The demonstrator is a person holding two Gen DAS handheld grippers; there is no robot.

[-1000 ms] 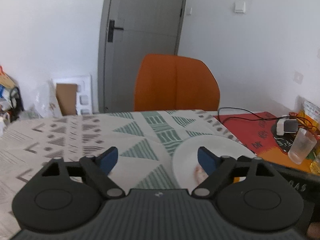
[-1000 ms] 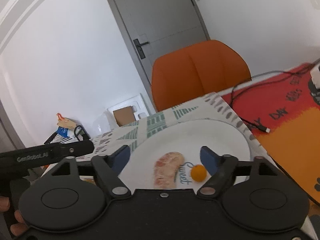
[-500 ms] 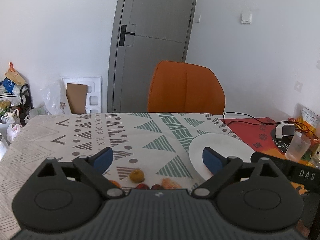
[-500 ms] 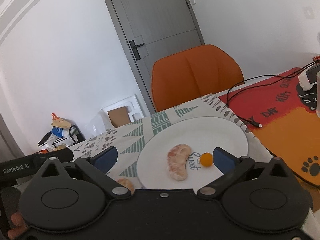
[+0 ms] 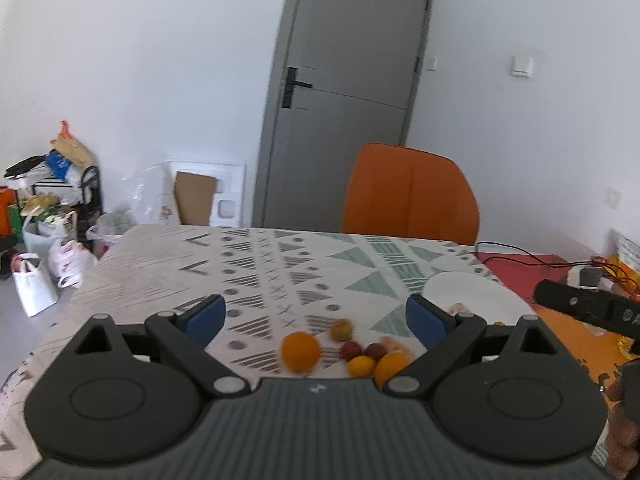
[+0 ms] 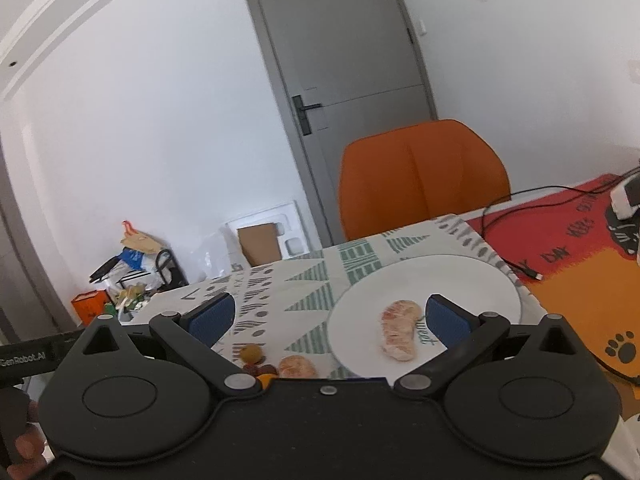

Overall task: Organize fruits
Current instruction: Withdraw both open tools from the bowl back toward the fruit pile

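The left gripper (image 5: 316, 318) hangs above the worktop (image 5: 256, 272) with its blue-padded fingers (image 5: 206, 316) spread wide and nothing between them; they have just been opening. Straight ahead of them, on the patterned cloth, sits a loose cluster of fruit: an orange (image 5: 301, 351) nearest the left finger, a small yellowish fruit (image 5: 341, 329) behind it, two dark red ones (image 5: 351, 350) side by side, and two more orange-yellow pieces (image 5: 361, 366) close against the gripper's body. None of it touches the fingers.

The right gripper (image 6: 330, 317) is likewise empty, its fingers (image 6: 446, 320) standing far apart after just having opened. Between them and a little beyond lies a white plate (image 6: 480, 280) bearing a peeled citrus segment (image 6: 400, 334), which lies near the right finger without touching it. To the left of the plate, on the cloth, a second peeled piece (image 6: 297, 366) rests beside the small fruits at the gripper's edge.

Past the plate the worktop carries a red and orange mat (image 6: 560, 248) with a black cable (image 6: 516, 196) trailing over it. An orange chair (image 6: 424, 176) stands at the far side, in front of a grey door (image 6: 352, 60). Bags and boxes (image 5: 48, 208) crowd the floor by the left wall.
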